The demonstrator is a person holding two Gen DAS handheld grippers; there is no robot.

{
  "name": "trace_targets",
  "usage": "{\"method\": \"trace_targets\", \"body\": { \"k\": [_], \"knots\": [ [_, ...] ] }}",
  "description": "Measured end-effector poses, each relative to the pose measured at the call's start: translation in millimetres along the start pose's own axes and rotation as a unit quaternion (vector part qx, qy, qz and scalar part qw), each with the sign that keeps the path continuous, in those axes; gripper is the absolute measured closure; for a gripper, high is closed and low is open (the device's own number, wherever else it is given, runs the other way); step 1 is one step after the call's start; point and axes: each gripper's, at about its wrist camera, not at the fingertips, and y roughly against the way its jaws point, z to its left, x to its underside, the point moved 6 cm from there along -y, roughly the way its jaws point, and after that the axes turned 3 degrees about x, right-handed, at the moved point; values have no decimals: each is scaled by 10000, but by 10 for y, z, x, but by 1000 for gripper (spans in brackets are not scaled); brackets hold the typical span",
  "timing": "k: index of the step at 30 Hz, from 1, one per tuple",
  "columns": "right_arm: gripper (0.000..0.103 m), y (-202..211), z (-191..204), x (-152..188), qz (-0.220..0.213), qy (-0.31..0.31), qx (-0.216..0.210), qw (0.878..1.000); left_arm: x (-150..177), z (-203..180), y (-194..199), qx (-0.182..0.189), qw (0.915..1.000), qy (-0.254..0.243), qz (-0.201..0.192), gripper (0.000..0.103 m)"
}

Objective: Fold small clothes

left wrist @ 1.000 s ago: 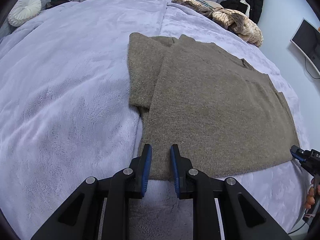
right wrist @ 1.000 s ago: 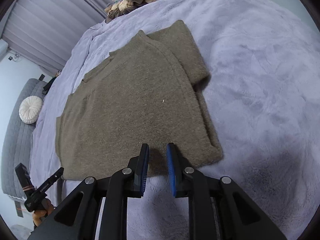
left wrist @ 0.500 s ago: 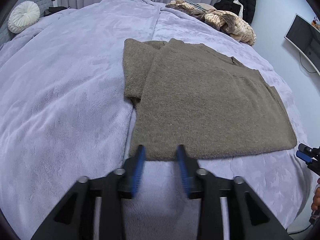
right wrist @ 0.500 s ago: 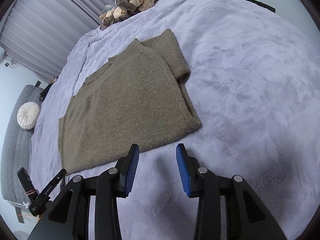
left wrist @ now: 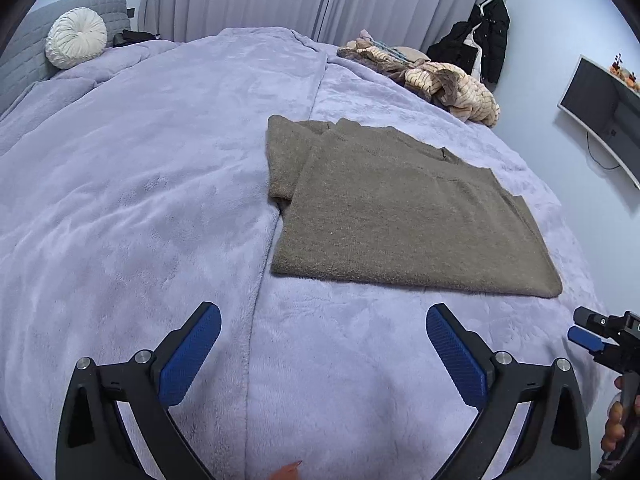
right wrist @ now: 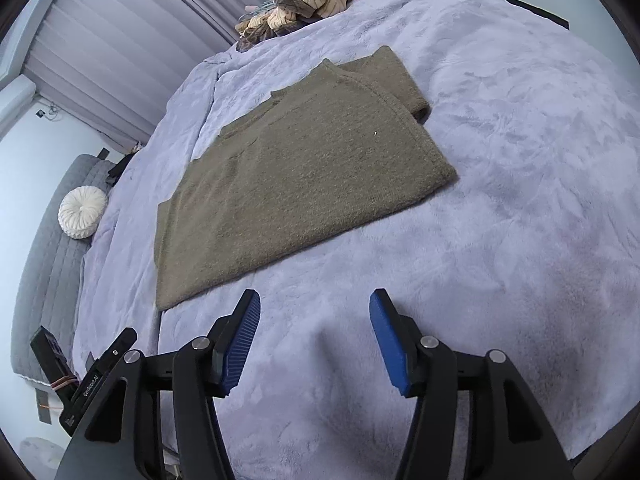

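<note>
An olive-brown knitted sweater (left wrist: pixel 400 208) lies flat on the lilac plush bed cover (left wrist: pixel 140 200), sleeves folded in. The right wrist view shows the same sweater (right wrist: pixel 296 176) spread out ahead. My left gripper (left wrist: pixel 323 320) hovers over bare cover just short of the sweater's near hem, its jaws opening wide with nothing between them. My right gripper (right wrist: pixel 315 300) is likewise back from the hem, jaws opening, nothing between its blue pads (right wrist: pixel 386 328). At the right edge of the left wrist view, the right gripper (left wrist: pixel 592 338) shows with a hand below it.
A heap of striped beige clothes (left wrist: pixel 436 80) lies at the bed's far side. A round white cushion (left wrist: pixel 76 38) rests on a grey sofa. A black coat (left wrist: pixel 486 36) hangs by the curtains and a monitor (left wrist: pixel 600 116) is on the right wall.
Both grippers let go of the sweater's near hem, opened and pulled back and up from it. The sweater now lies flat, farther ahead in both views.
</note>
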Motion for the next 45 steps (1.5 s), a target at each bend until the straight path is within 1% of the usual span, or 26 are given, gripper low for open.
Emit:
{"method": "trace_targets", "body": {
  "k": [2, 3, 6, 7, 8, 10, 13, 15, 18, 24, 32, 37, 40, 43, 45],
  "knots": [
    [25, 48, 34, 61, -10, 102, 21, 9999, 36, -2, 79, 54, 9999, 74, -65, 0],
    [22, 69, 47, 84, -20, 158, 40, 9999, 57, -7, 107, 49, 9999, 94, -77, 0],
    [19, 140, 62, 127, -118, 303, 162, 9993, 113, -8, 163, -87, 9999, 86, -95, 0],
    [15, 153, 63, 132, -146, 340, 185, 9991, 127, -6, 186, -145, 9998, 57, -114, 0],
    [8, 168, 76, 140, -185, 399, 206, 9988, 147, -2, 211, -183, 9998, 42, -121, 0],
    [0, 191, 114, 152, -259, 519, 213, 9981, 180, 15, 245, -219, 9996, 135, -87, 0],
    [0, 182, 208, 213, -210, 727, 166, 9970, 217, 54, 249, -98, 9992, 395, 39, 0],
    [0, 147, 276, 273, -99, 823, 69, 9965, 254, 84, 235, -201, 9985, 491, 131, 0],
    [0, 75, 328, 330, 69, 856, -38, 9963, 303, 84, 196, -310, 9980, 461, 297, 0],
    [0, -32, 324, 357, 251, 794, -173, 9964, 309, 72, 152, -340, 9972, 554, 368, 0],
    [0, -207, 316, 381, 496, 630, -360, 9961, 252, 77, 15, -476, 9962, 484, 545, 0],
    [0, -306, 468, 238, 570, 657, -547, 9947, 114, 105, -73, -453, 9961, 442, 614, 0],
    [0, -391, 608, 127, 645, 619, -737, 9933, -48, 175, -137, -431, 9963, 448, 600, 0],
    [0, -512, 756, 50, 740, 588, -903, 9914, -207, 321, -203, -451, 9953, 594, 621, 0],
    [0, -630, 881, 22, 888, 546, -1076, 9887, -300, 423, -239, -465, 9946, 694, 617, 0]
  ]
}}
